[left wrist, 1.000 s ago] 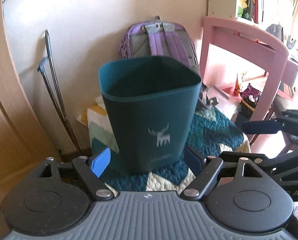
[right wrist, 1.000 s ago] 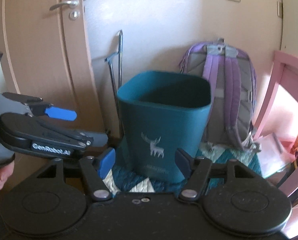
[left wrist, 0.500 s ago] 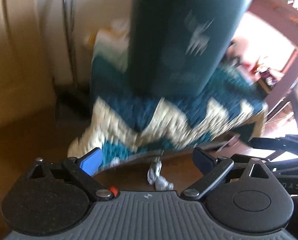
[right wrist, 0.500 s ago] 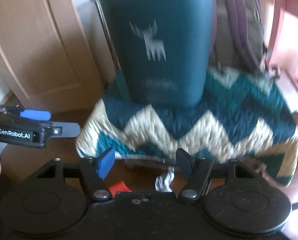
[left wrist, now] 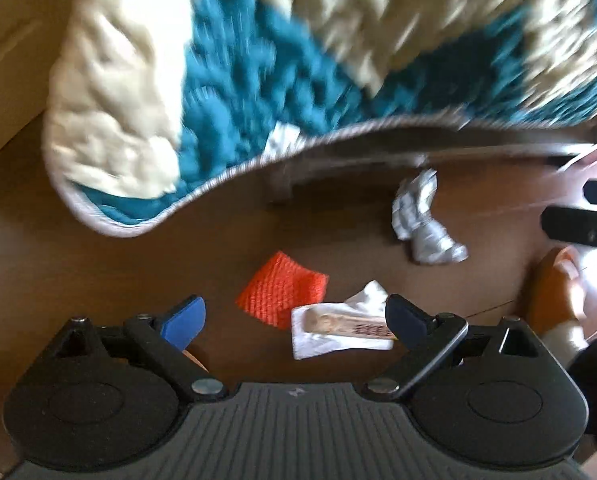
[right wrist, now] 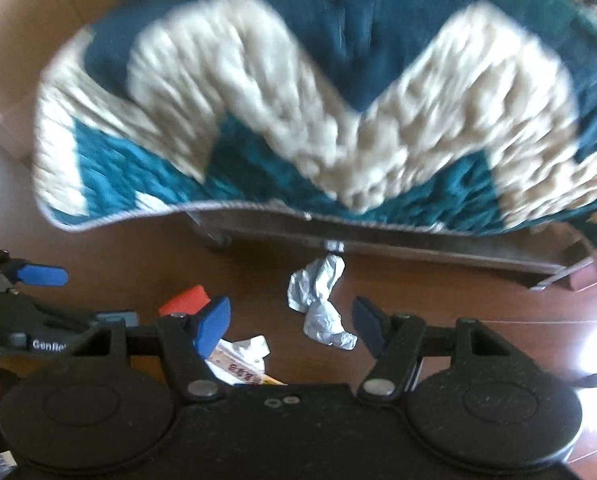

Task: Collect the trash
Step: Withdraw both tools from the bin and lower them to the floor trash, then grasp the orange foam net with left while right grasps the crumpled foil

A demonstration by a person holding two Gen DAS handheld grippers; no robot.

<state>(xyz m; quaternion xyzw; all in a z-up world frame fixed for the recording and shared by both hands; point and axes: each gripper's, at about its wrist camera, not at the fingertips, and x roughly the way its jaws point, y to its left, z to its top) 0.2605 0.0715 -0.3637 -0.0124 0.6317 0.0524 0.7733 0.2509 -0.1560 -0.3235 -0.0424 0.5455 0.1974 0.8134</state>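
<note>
Left tool (left wrist: 294, 320) spread wide, nothing between its blue-padded fingers (left wrist: 184, 316), aimed down at the brown wooden floor (left wrist: 98, 272). Just ahead of it, between the fingers in the left wrist view: a white wrapper with printed strip (left wrist: 338, 328), lying flat, its near end by the right finger; touching it on the far left side, an orange mesh piece (left wrist: 280, 292). Farther out and to the right, apart from both, a crumpled grey-white paper wad (left wrist: 422, 220). Beyond that, the edge of a teal-and-cream zigzag quilt (left wrist: 226, 80) overhangs a low wooden frame; blurred. At the right rim of this view, a foot in an orange slipper (left wrist: 554, 292) on the floor. Right tool (right wrist: 292, 322) likewise released, fingers (right wrist: 214, 322) parted and holding nothing. In the right wrist view the crumpled paper wad (right wrist: 320, 296) lies on the floor between its fingers, slightly ahead. The white wrapper (right wrist: 240, 360) sits under and behind the left finger, partly hidden by it; the orange piece (right wrist: 184, 298) shows just beyond that finger. Left tool (right wrist: 38, 276) visible at the left edge of this view, above the floor. Quilt (right wrist: 298, 120) fills the upper frame, motion-blurred.
</note>
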